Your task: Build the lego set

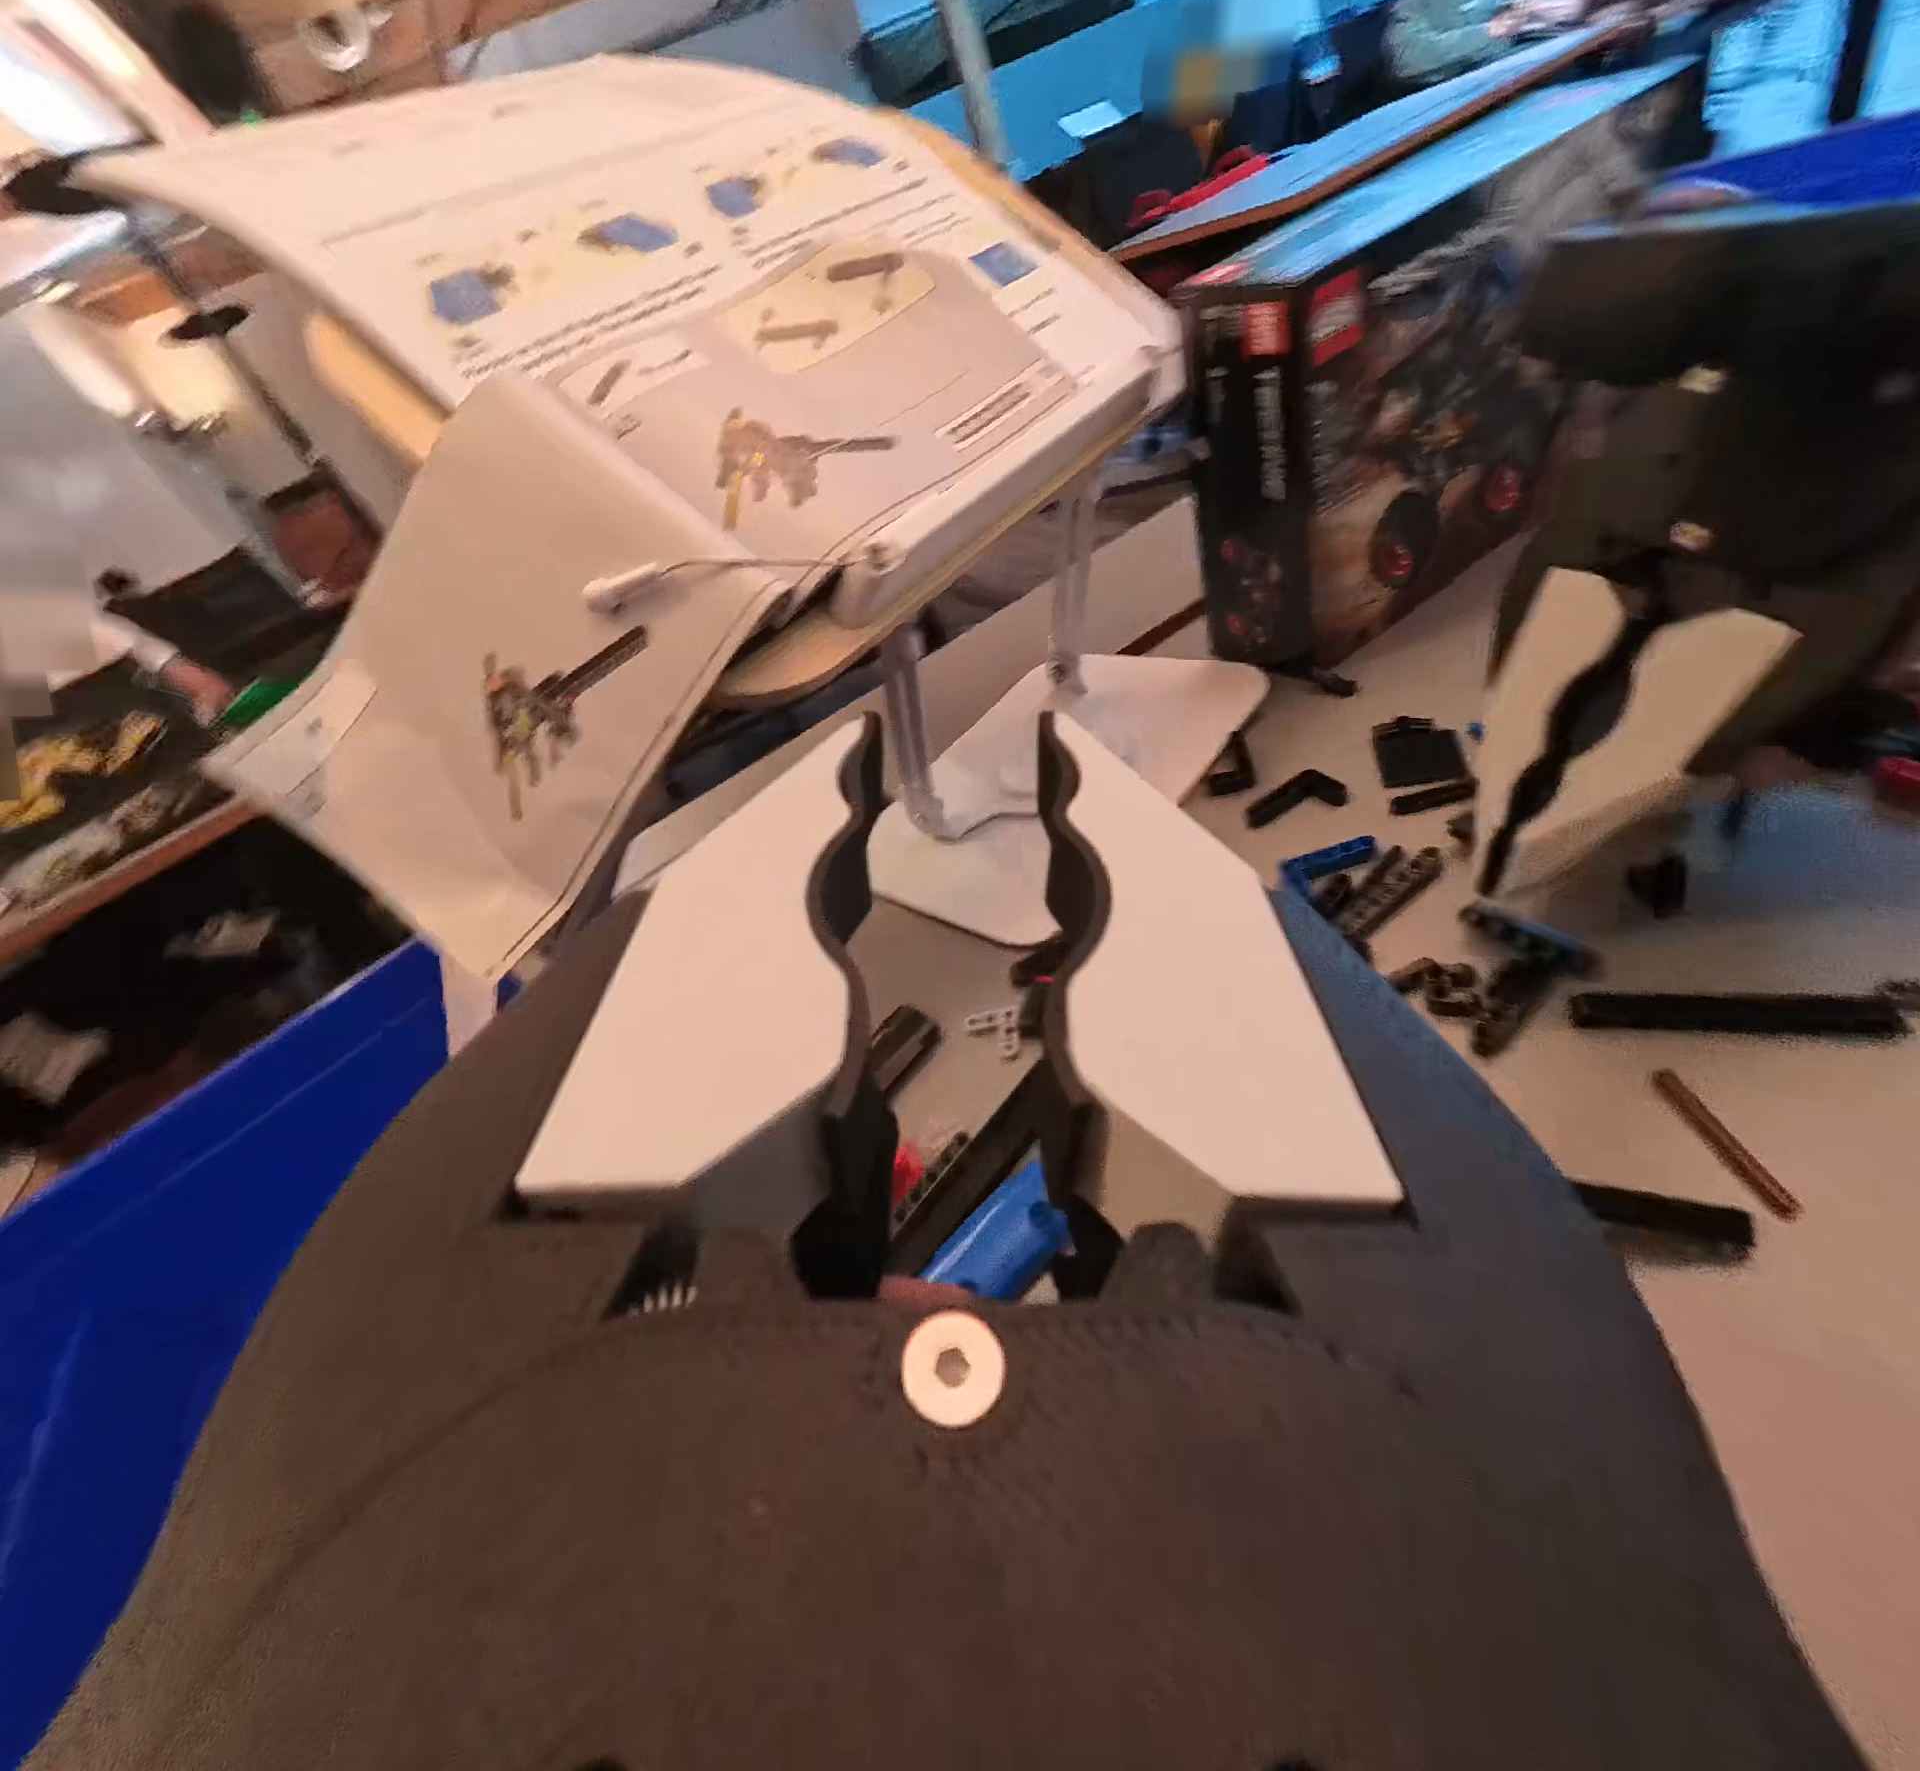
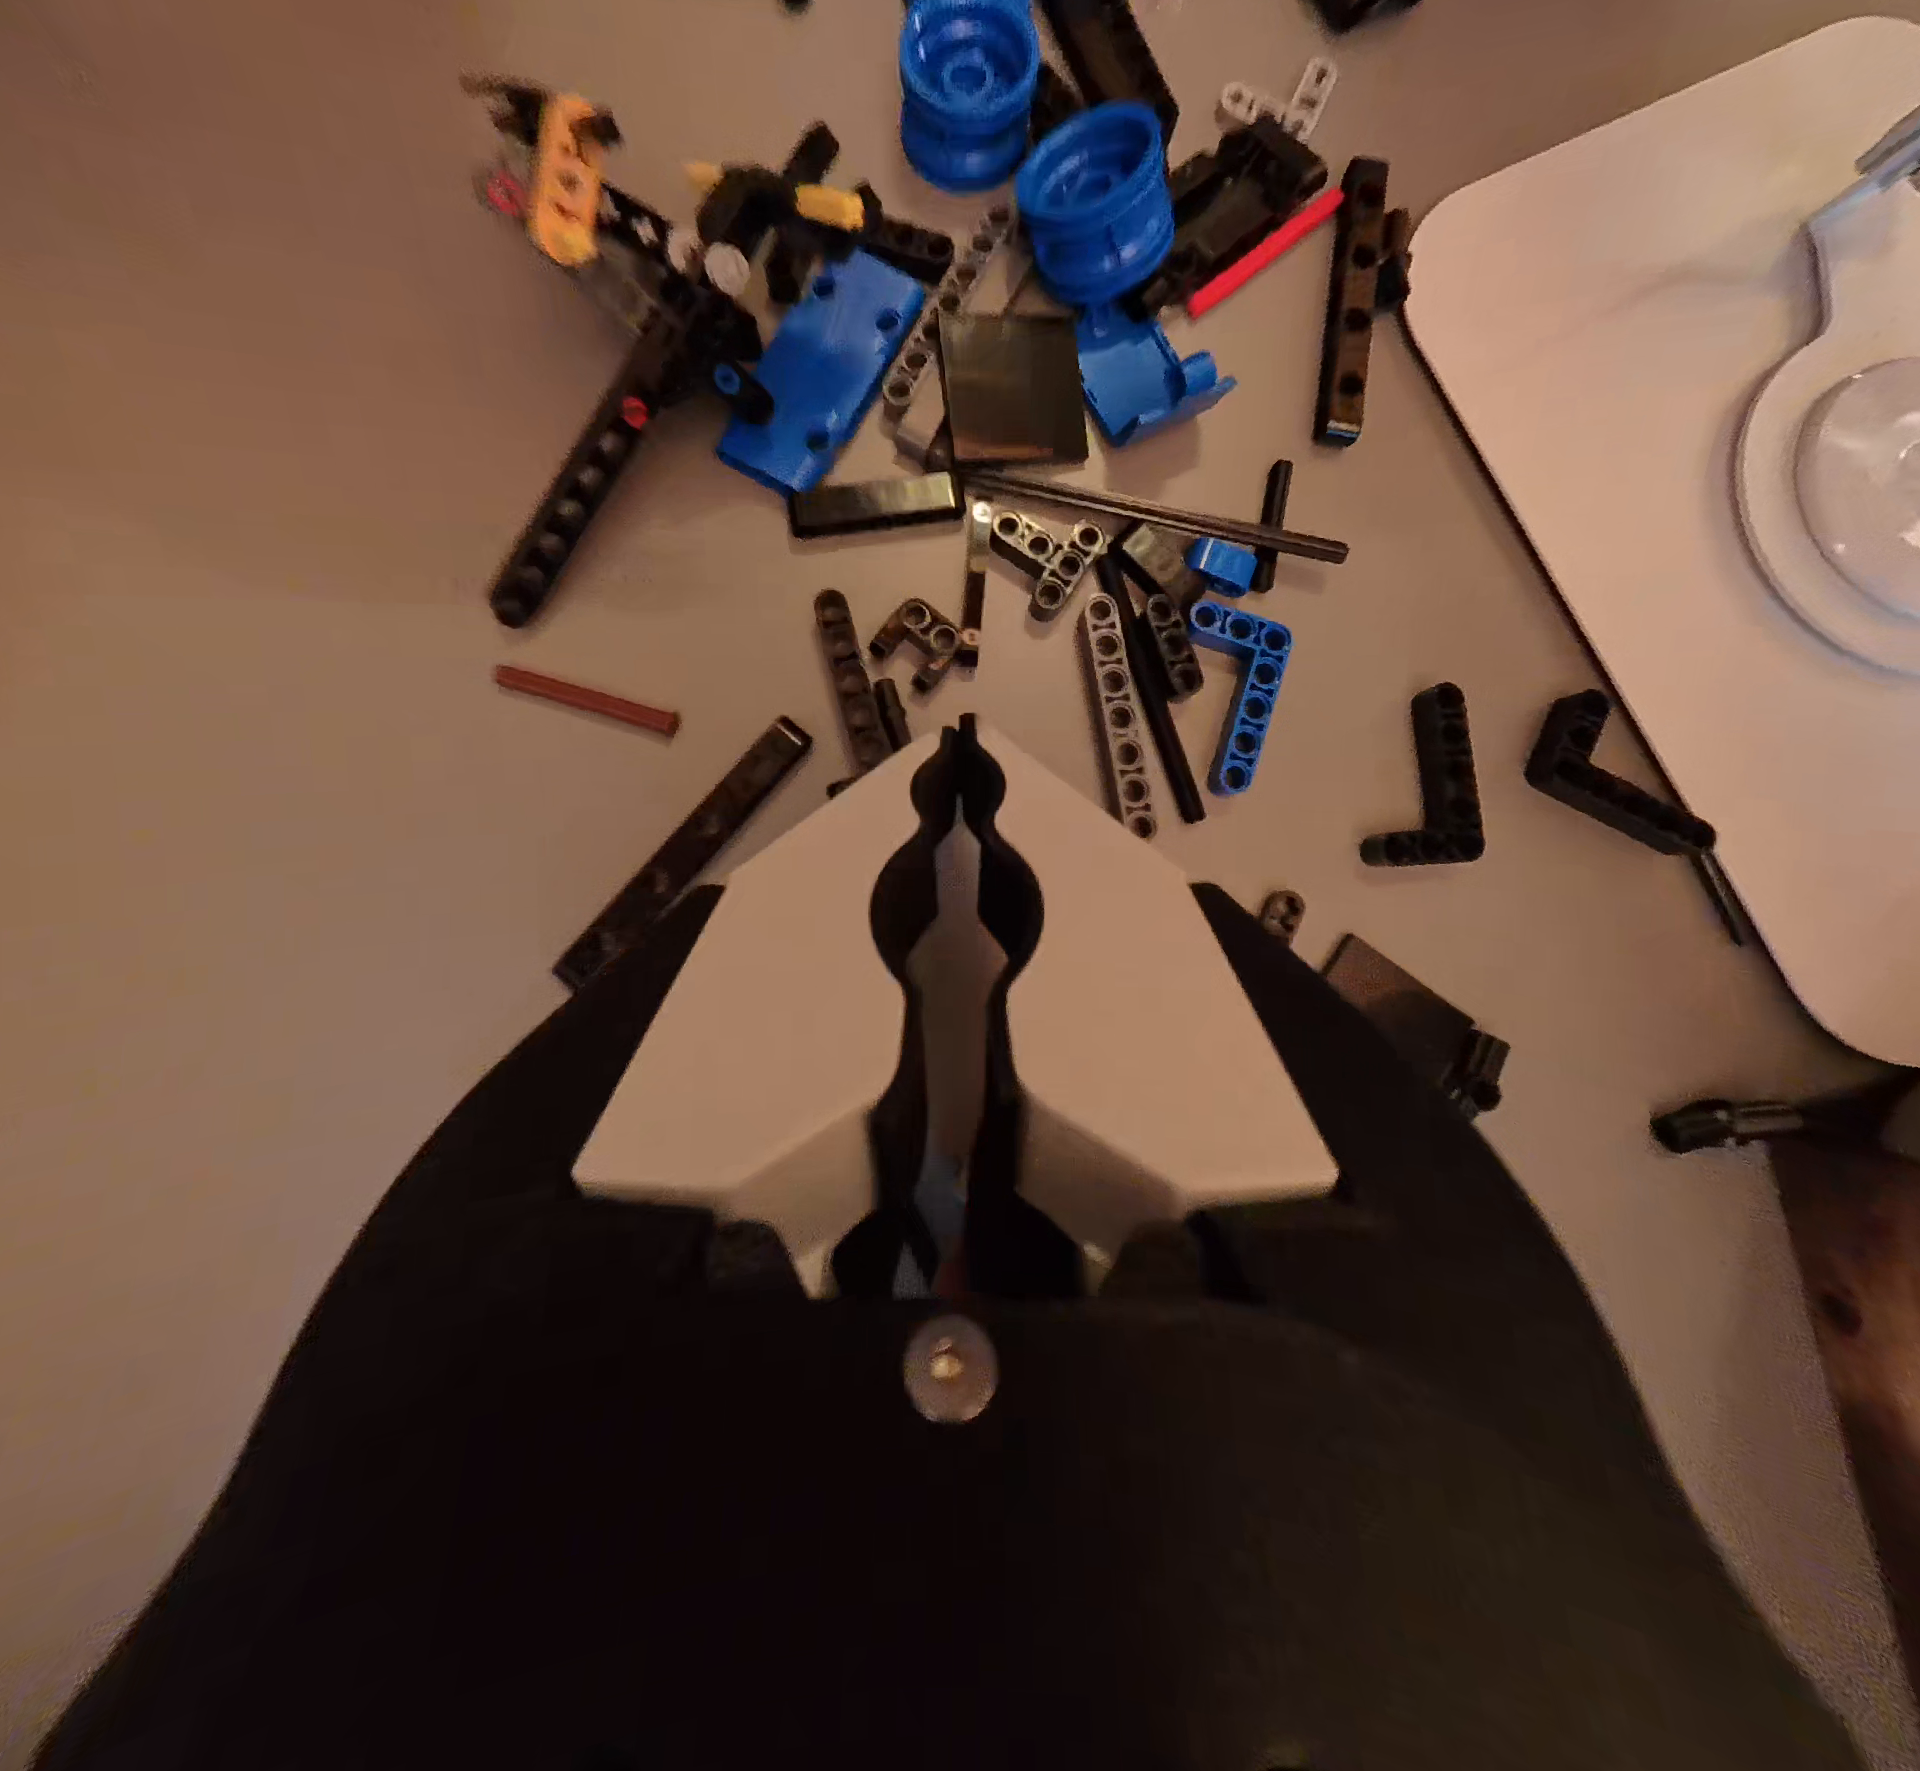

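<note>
Loose lego parts lie in a heap on the grey table: two blue wheel rims, blue panels, a blue L-beam, a brown axle, and black beams. A small part-built assembly with yellow pieces lies at the heap's left. My right gripper is shut with nothing seen between its tips, just above the heap's near edge. My left gripper is open and empty, raised above the table and facing the open instruction booklet on its stand. The right gripper also shows there, tips down.
The stand's white base lies right of the heap. The lego box stands behind the parts. A blue bin is at the left. A loose booklet page hangs down from the stand. The background is a cluttered workshop. One gripper's finger ends stand about 20 cm off the other's. To reach the brown axle in a straight line is about 8 cm for my right fingers, about 20 cm for my left. It turns up in the left wrist view as well.
</note>
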A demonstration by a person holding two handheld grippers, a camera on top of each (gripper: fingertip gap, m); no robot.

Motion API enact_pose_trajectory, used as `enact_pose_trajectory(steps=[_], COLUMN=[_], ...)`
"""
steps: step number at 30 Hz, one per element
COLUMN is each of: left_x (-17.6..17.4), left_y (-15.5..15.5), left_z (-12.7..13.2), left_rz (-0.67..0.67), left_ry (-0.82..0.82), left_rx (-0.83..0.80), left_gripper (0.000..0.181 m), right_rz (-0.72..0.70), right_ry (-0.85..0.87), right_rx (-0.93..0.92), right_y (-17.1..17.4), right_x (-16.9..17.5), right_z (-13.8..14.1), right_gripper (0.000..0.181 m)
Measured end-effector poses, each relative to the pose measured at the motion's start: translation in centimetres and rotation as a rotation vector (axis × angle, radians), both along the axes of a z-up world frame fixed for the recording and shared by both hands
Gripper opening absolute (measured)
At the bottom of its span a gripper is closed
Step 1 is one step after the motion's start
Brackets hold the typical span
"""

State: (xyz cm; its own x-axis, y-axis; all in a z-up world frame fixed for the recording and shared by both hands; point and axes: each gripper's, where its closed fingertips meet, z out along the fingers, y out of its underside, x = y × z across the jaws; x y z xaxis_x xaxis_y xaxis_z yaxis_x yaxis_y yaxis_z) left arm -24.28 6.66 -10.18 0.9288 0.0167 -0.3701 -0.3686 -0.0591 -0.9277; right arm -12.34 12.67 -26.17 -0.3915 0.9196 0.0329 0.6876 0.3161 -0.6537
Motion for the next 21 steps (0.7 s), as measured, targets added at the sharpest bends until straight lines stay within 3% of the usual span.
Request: enact_pose_trajectory(steps=[5, 14, 21], left_x=[4.6, 7.1, 8.1], left_y=[0.6, 1.4, 1.7], left_z=[-1.6, -4.0, -5.0], left_rz=[-0.121, -0.216, -0.246], left_ry=[0.251, 0.26, 0.279], left_rx=[-0.072, -0.143, -0.167], left_gripper=[0.034, 0.03, 0.032], right_rz=[-0.006, -0.02, -0.033], right_ry=[0.029, -0.062, -0.083], right_rx=[0.008, 0.046, 0.069], right_y=[0.1, -0.6, -1.0], right_x=[1.6, 2.4, 2.3], right_z=[1.4, -1.1, -2.2], right_gripper=[0.0, 0.02, 0.005])
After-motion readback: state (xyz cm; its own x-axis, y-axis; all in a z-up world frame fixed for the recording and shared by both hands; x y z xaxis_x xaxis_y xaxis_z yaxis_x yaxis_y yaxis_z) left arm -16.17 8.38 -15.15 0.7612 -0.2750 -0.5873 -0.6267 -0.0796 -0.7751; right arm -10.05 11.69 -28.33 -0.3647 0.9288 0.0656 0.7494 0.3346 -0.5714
